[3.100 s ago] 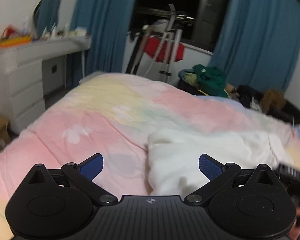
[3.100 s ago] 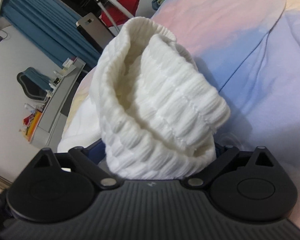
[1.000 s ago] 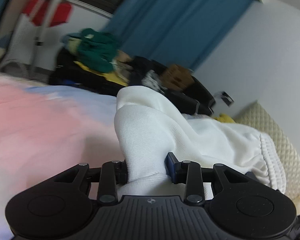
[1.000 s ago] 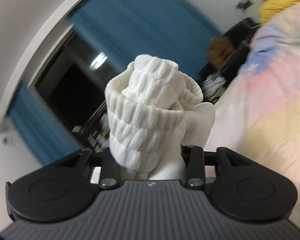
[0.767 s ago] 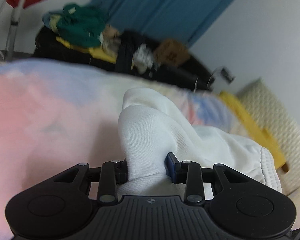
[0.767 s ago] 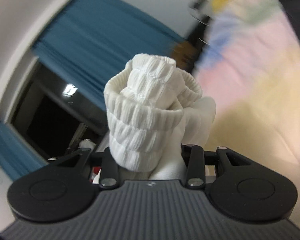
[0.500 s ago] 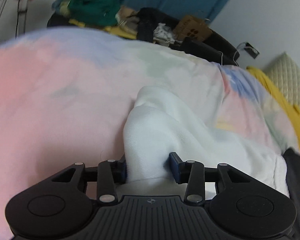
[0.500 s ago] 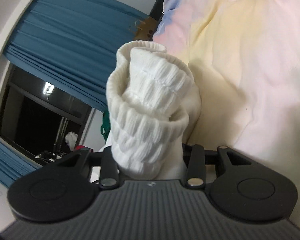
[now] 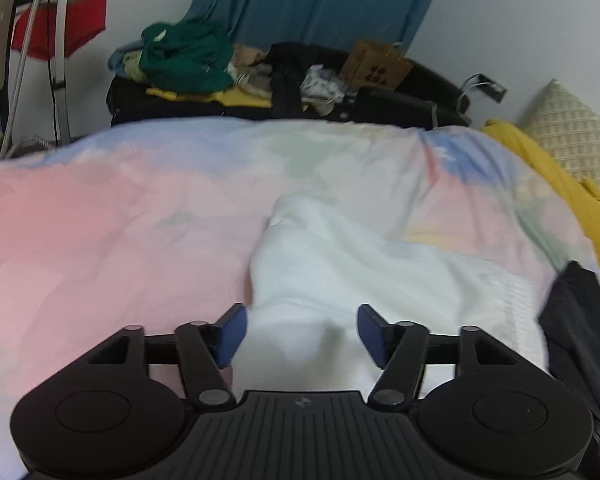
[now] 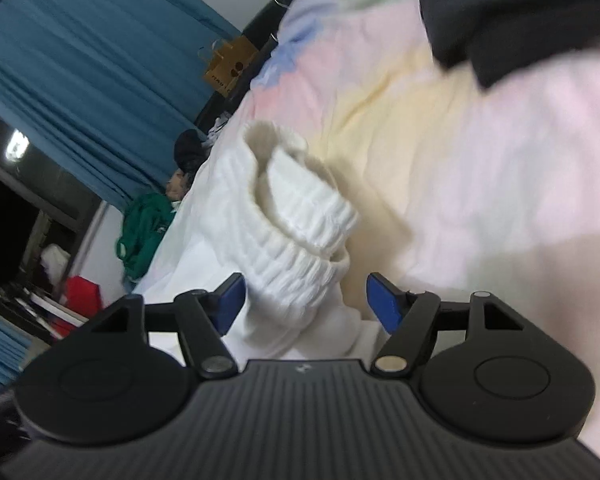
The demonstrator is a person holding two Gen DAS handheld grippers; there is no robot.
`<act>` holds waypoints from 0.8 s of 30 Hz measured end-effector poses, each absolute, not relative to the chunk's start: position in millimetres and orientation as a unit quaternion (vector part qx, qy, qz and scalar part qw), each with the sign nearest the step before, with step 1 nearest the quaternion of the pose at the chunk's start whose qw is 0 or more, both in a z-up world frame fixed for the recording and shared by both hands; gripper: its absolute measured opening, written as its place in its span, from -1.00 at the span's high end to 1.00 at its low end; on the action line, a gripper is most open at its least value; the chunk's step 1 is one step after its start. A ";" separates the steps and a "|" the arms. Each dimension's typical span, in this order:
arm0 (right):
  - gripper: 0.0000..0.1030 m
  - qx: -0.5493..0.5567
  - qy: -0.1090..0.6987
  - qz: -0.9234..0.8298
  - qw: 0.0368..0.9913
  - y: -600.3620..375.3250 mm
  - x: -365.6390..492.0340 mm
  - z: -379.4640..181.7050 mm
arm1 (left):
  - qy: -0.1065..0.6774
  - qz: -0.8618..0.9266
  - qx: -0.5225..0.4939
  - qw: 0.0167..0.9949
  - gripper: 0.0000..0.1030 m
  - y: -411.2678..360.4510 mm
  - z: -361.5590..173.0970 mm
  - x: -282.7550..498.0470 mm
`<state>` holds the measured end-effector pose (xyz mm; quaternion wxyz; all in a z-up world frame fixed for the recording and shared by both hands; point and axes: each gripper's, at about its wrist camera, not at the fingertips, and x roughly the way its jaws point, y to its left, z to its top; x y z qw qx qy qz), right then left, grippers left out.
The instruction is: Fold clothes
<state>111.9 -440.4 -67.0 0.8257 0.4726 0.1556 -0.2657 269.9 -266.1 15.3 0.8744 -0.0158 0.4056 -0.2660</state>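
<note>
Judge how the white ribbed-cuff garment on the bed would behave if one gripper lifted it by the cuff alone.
Probably floppy: the white garment lies slumped in soft folds on the pastel duvet, so most would hang and drag. The ribbed cuff looks thick and springy, likely giving grip rather than slipping. It sits between the right gripper pads, whose jaws have just been opening.

- Your left gripper's (image 9: 300, 330) body hides the near end of the white garment (image 9: 340, 272).
- A dark object (image 9: 576, 320) at the right edge is cut off and blurred; you cannot identify it.
- The quilt (image 10: 500, 200) is motion-blurred in the right wrist view.
</note>
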 end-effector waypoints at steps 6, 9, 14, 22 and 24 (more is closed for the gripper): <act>-0.37 0.391 0.146 -0.265 0.869 -410.0 77.7 -5.4 | 0.358 -0.282 -0.005 0.890 -0.64 -229.8 84.0 197.7; -0.54 0.358 0.146 -0.253 0.887 -388.1 57.0 23.8 | 0.328 -0.287 0.021 0.900 -0.85 -212.0 113.5 158.3; -0.59 0.299 0.131 -0.224 0.919 -348.4 25.0 71.5 | 0.269 -0.296 0.062 0.915 -0.99 -181.5 152.4 92.5; -1.00 0.210 0.099 -0.171 0.958 -284.2 -13.9 118.3 | 0.198 -0.294 0.096 0.930 -0.99 -137.2 175.2 7.3; -1.00 0.191 0.092 -0.168 0.963 -271.1 -22.4 123.8 | 0.190 -0.293 0.091 0.933 -0.99 -129.3 175.6 -7.7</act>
